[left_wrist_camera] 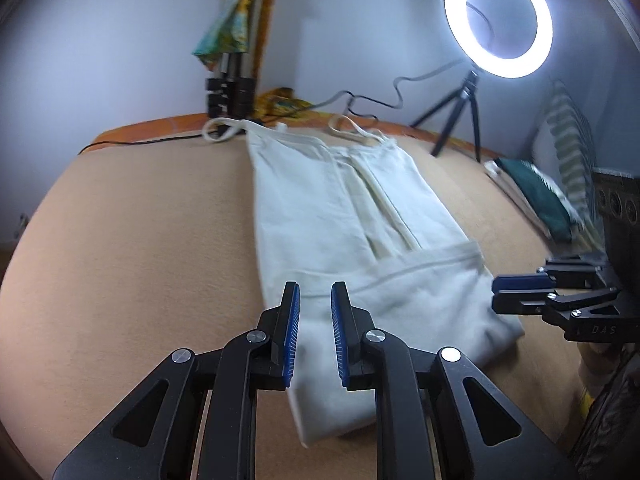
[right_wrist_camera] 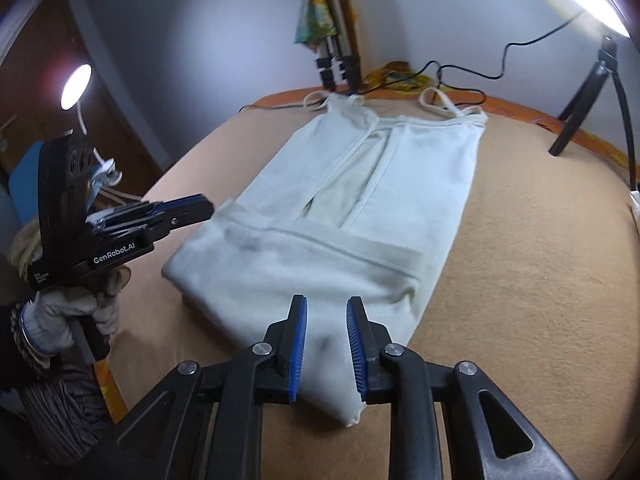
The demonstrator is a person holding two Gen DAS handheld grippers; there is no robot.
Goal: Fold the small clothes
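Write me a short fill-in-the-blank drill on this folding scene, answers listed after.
1. The garment on the tan table is ____ in colour.
2. Both the left gripper and right gripper have their jaws ____.
3. The lamp on the small tripod is ____-shaped.

Answers: white; open; ring

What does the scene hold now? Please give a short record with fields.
garment: white top with straps, lying flat, near hem folded up
surface: tan table
left tongs: open, above the near end of the top, holding nothing
right tongs: open, above the near end of the top, holding nothing
background: lit ring light on a tripod, cable by the wall
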